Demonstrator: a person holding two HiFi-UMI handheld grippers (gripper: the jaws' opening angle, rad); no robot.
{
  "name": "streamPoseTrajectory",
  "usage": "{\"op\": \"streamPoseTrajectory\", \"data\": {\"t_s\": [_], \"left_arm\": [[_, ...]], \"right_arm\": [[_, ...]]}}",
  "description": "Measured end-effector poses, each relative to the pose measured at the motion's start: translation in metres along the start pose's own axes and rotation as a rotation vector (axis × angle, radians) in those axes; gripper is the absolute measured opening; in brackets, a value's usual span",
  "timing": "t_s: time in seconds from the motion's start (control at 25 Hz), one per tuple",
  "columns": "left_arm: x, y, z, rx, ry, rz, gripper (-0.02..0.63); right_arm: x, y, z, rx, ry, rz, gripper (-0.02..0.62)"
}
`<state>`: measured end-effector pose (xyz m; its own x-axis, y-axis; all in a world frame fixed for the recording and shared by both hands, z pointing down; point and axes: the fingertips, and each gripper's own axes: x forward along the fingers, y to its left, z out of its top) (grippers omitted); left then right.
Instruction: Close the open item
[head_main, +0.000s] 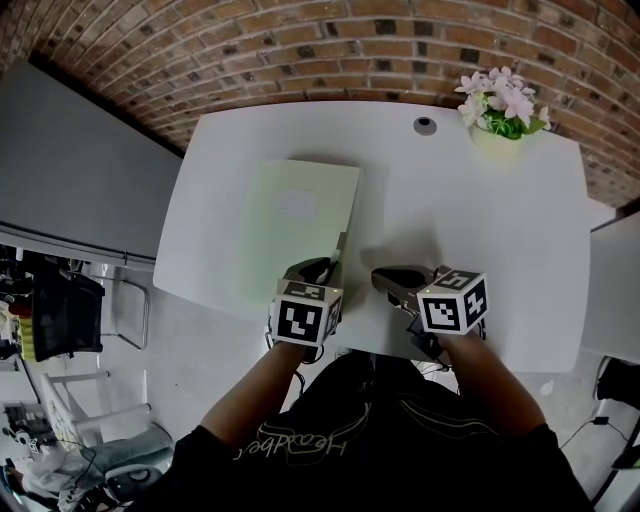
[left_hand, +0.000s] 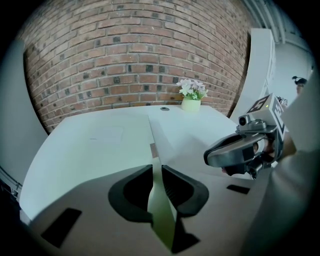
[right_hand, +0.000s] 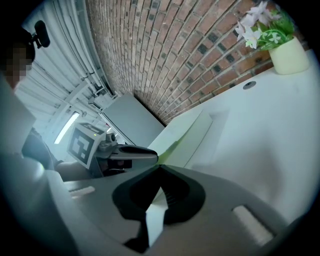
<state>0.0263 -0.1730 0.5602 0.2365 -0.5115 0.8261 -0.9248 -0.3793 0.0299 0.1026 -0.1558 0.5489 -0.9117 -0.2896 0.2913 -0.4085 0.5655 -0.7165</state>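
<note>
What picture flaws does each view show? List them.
Head view: fisheye bows the white table edges, and a soft shadow lies right of the green folder. Left gripper view: black vignette, folder edge soft between the jaws. Right gripper view: the brick wall curves strongly.

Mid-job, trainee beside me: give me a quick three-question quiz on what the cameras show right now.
1. What are the jaws of the left gripper clamped on?
A. the cover of the green folder
B. a cup
C. nothing
2. Fill in: seen from the person, the flower pot stands at the far ___ corner of the table.
3. True or false: the right gripper has its jaws clamped on the flower pot.

Key: 1 A. 2 right. 3 false; its jaws are together with nothing between them, near the table's front edge.
</note>
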Motion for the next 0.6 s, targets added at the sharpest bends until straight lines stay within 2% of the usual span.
{"op": "streamPoseTrajectory", "data": {"t_s": [0.6], "left_arm": [[0.0091,-0.0028,-0.0066,0.042,0.022,0.03,0.064]], "right_arm": [[-0.0077,-0.0055,0.0004,0.02,-0.011,-0.005,0.003]]}}
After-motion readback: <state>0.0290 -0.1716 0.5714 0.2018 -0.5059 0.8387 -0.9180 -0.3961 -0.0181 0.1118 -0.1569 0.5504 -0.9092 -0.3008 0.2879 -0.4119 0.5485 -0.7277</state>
